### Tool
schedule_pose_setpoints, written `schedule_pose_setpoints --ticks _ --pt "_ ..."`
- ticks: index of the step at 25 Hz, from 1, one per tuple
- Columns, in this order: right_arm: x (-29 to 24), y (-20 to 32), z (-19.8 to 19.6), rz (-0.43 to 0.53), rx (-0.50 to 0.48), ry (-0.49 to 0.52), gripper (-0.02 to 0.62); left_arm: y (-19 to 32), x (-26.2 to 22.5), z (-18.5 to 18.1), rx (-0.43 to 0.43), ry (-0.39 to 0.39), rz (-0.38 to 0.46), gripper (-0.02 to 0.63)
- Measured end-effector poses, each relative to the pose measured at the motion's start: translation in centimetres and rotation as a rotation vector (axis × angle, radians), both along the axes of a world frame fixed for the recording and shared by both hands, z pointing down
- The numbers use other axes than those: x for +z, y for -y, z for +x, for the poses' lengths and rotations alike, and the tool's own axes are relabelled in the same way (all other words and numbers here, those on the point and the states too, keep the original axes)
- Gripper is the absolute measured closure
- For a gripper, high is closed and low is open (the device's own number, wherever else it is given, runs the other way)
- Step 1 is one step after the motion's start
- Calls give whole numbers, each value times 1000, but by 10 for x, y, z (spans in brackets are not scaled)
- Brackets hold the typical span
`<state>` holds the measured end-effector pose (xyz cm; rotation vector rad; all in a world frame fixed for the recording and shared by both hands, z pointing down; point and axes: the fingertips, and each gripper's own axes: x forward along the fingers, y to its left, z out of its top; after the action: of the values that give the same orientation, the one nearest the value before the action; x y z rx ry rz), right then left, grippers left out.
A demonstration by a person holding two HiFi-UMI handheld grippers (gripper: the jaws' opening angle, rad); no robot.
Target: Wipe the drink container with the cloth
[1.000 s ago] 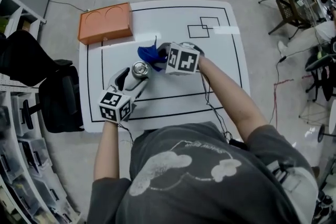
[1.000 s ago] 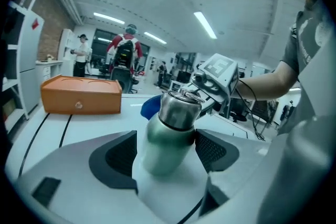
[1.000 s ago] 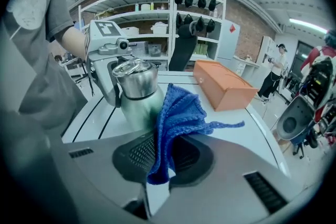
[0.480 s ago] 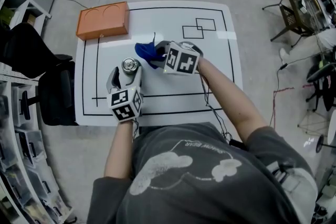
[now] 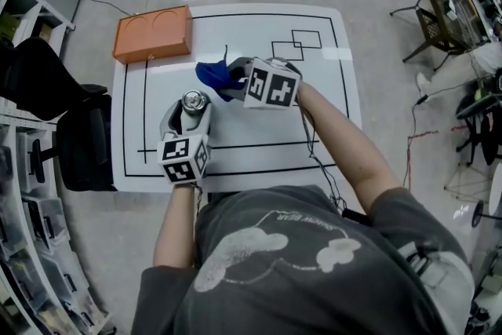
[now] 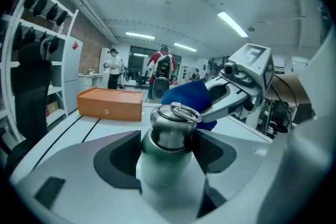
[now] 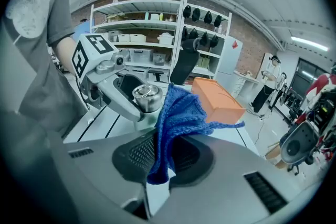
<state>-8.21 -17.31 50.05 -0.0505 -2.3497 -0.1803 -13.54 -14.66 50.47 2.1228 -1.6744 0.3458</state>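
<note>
- The drink container is stood upright on the white worktop. It could be tipped or pushed aside if the cloth is pressed against it before a firm hold has been made.
- A slip could be caused by the smooth metal wall. If the pads are set high, near the shoulder and cap, the container might be twisted out of the grip once wiping force is applied.
- The ring on the cap could be snagged by the knitted cloth, and the container dragged along with it.
- Only one fold of the cloth is pinched and the rest is left loose. It could be pulled free by hard rubbing, or only a small part of it brought to bear.
- The two grippers are held close together beside the container, so a knock between them is judged possible during wiping.
- On the left gripper, the fingers are set wide apart and are being closed around the container, which is seen standing between them. The pads are seen right at its sides, but no firm squeeze can be made out.
- On the right gripper, the fingers are clamped on the blue cloth. A fold is trapped between the pads and the rest is spilled forward, near the container's cap. Whether the two are touching cannot be told.
</note>
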Motion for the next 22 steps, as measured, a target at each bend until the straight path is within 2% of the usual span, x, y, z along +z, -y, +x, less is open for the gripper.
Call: schedule_pose_setpoints --ticks 7,12,15,19,22 --pt "-17 -8 -29 -49 -121 -1 552 0 -4 0 407 -7 24 307" --pt "-11 -11 -47 -74 -186 -61 552 -4 -4 1 728 2 15 307" --pt "-3 -10 -54 -82 -199 -107 552 -6 -4 2 887 21 3 307" --pt "5 -6 -59 -112 -191 -144 552 -7 -5 3 1020 33 -6 307" --pt "11 -2 -61 -153 -166 -144 552 -8 -5 3 1035 23 4 307"
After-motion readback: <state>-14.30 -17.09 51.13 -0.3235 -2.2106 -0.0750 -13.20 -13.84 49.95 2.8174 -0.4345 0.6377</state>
